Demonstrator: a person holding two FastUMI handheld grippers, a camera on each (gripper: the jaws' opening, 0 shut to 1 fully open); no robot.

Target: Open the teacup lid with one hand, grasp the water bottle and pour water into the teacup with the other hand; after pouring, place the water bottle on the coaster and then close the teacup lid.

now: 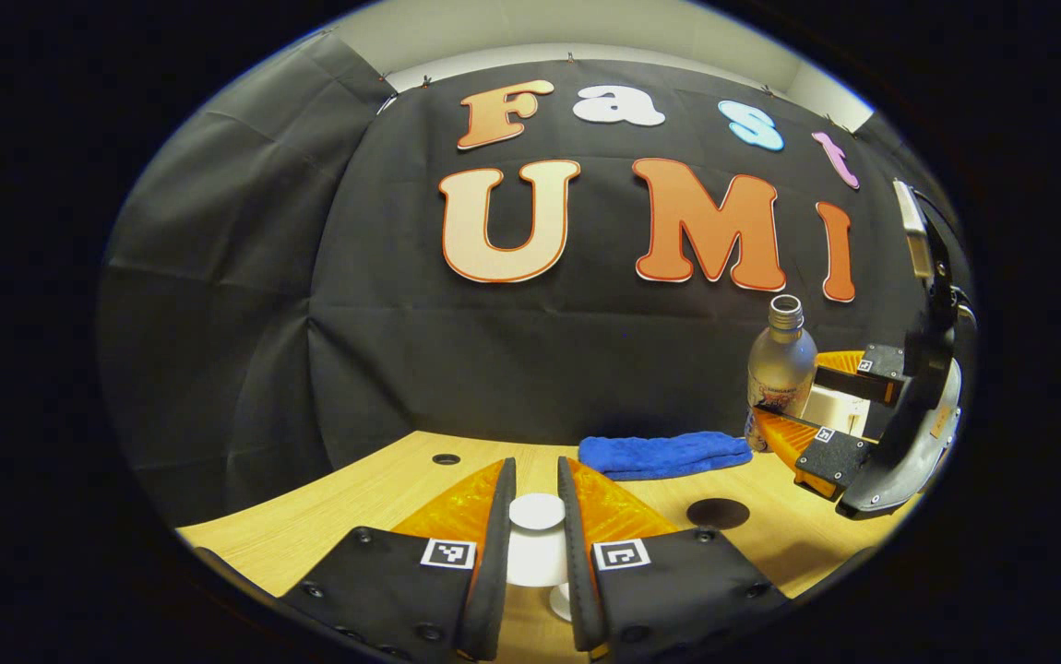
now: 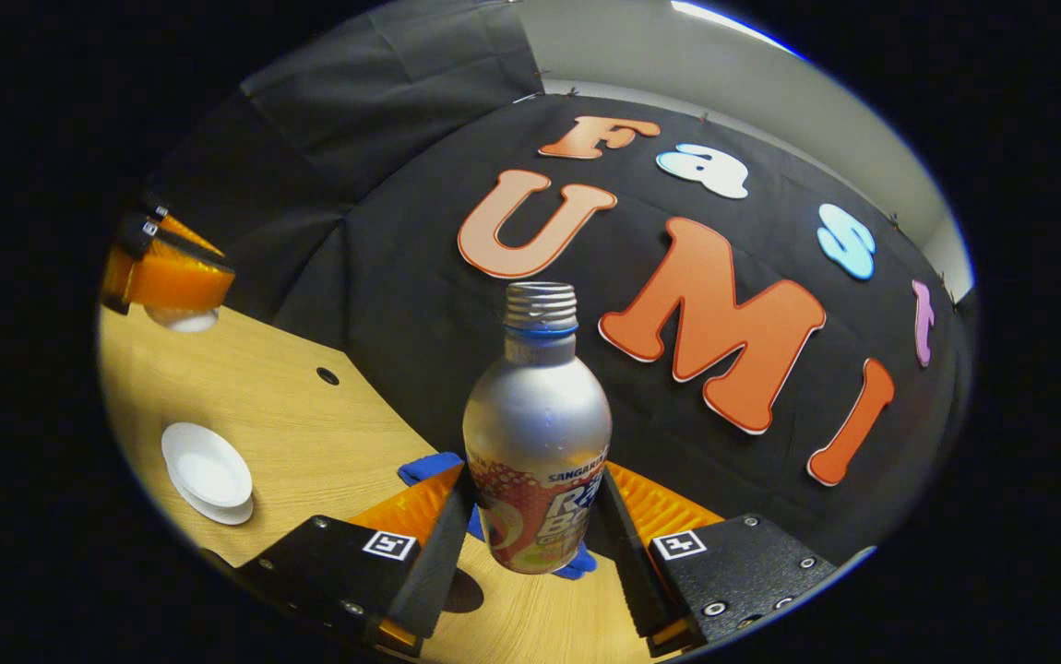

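Observation:
My left gripper (image 1: 536, 480) is shut on the white teacup lid (image 1: 536, 539), which it holds up above the wooden table. In the right gripper view that left gripper (image 2: 166, 277) hangs at the upper left with the lid (image 2: 182, 319) under it. The open white teacup (image 2: 208, 472) stands on the table, below and to the right of the lid. My right gripper (image 2: 535, 475) is shut on the silver water bottle (image 2: 538, 415), upright and uncapped. From the left gripper view, the bottle (image 1: 781, 364) and right gripper (image 1: 793, 398) are at the far right. A dark round coaster (image 1: 718, 513) lies near them.
A folded blue cloth (image 1: 664, 454) lies by the back wall, between the coaster and the bottle. The table (image 1: 374, 498) has a small round hole (image 1: 446, 458) near its back edge. In the right gripper view the coaster (image 2: 464, 590) is partly hidden under one finger.

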